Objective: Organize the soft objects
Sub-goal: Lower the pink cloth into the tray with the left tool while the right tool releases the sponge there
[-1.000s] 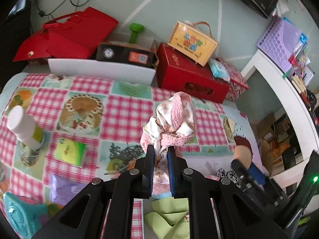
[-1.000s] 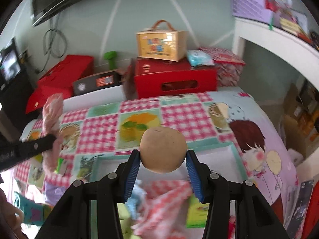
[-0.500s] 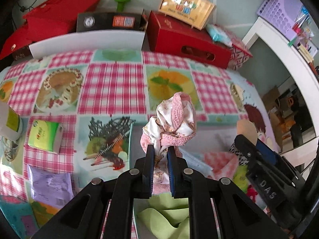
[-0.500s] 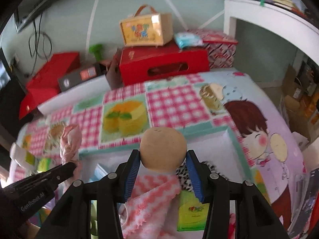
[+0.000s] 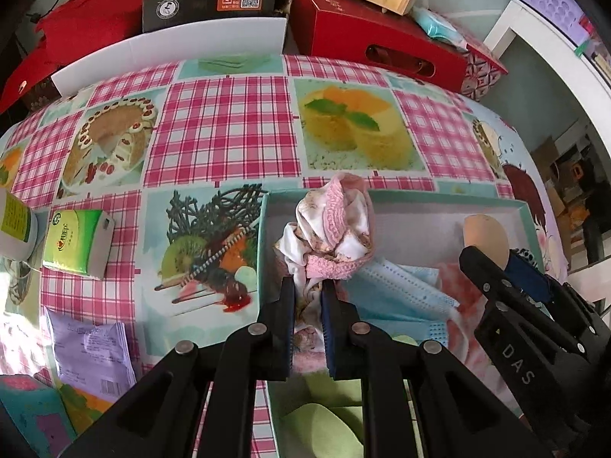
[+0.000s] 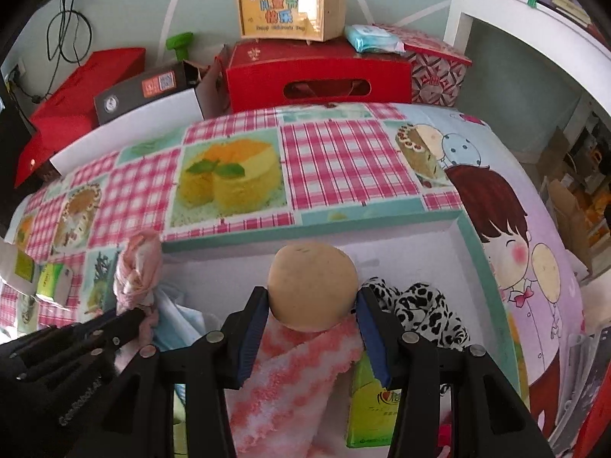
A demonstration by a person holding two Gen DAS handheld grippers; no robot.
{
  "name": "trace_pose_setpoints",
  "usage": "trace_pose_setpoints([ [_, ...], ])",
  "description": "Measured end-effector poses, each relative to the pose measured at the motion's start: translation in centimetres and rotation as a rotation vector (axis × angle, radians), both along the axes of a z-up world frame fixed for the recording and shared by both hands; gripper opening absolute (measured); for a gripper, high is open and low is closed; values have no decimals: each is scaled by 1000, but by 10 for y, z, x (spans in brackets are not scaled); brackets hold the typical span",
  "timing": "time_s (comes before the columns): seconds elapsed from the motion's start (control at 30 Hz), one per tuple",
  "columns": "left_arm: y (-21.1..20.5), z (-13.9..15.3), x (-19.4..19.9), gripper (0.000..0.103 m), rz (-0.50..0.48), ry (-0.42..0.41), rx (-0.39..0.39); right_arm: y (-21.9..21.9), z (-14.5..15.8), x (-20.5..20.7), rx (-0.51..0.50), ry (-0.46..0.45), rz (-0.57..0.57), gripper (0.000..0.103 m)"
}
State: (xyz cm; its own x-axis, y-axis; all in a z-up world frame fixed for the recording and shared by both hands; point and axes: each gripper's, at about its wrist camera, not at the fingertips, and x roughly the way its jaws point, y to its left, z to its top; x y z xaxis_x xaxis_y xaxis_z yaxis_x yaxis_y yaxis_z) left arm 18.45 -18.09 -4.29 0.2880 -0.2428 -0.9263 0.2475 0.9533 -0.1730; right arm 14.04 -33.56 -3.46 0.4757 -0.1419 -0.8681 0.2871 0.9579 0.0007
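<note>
My left gripper (image 5: 308,286) is shut on a bunched pink and white floral cloth (image 5: 336,225), held over the left end of a teal-rimmed white box (image 5: 420,195). In the right wrist view that cloth (image 6: 139,271) hangs at the left above the same box (image 6: 467,236). My right gripper (image 6: 312,299) is shut on a round beige sponge (image 6: 313,286), low over the box's middle. The sponge (image 5: 487,234) also shows at the right in the left wrist view. Inside the box lie a pink-and-white fluffy towel (image 6: 290,374), blue face masks (image 5: 401,290), a black-and-white spotted cloth (image 6: 427,309) and green cloth (image 5: 324,431).
On the checked tablecloth left of the box sit a green tissue pack (image 5: 78,242), a white bottle (image 5: 15,225) and a purple packet (image 5: 91,347). Red boxes (image 6: 317,72), a black carton (image 5: 214,4) and a yellow case (image 6: 290,9) line the back. A green pack (image 6: 368,412) lies in the box.
Both grippers have come down toward the box, each keeping its grip. The cloth now hangs over the box's left end and the sponge sits close above the towel.
</note>
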Motion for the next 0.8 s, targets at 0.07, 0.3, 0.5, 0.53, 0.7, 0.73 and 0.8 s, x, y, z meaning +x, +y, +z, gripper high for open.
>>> trace_pose_setpoints([
  [0.07,-1,-2,2,13,-3,2,4,0,-3,1,-2,14,-2,51],
  [0.3,-1,0,3,14,-4,15,-11,-1,-6,2,-1,27,-9,51],
  [0.5,3,14,1,28,-11,11,-20,1,-2,2,-11,24,-2,56],
  [0.53,4,16,1,29,-13,9,-20,1,-1,1,-8,20,-2,58],
  [0.7,6,29,-4,30,-21,-3,-36,0,5,-1,0,2,-6,64],
  [0.73,7,32,-5,30,-24,-10,-40,0,7,-2,-3,-5,-7,64],
  [0.8,9,38,-7,30,-28,-25,-49,0,14,-4,-2,-25,-10,64],
])
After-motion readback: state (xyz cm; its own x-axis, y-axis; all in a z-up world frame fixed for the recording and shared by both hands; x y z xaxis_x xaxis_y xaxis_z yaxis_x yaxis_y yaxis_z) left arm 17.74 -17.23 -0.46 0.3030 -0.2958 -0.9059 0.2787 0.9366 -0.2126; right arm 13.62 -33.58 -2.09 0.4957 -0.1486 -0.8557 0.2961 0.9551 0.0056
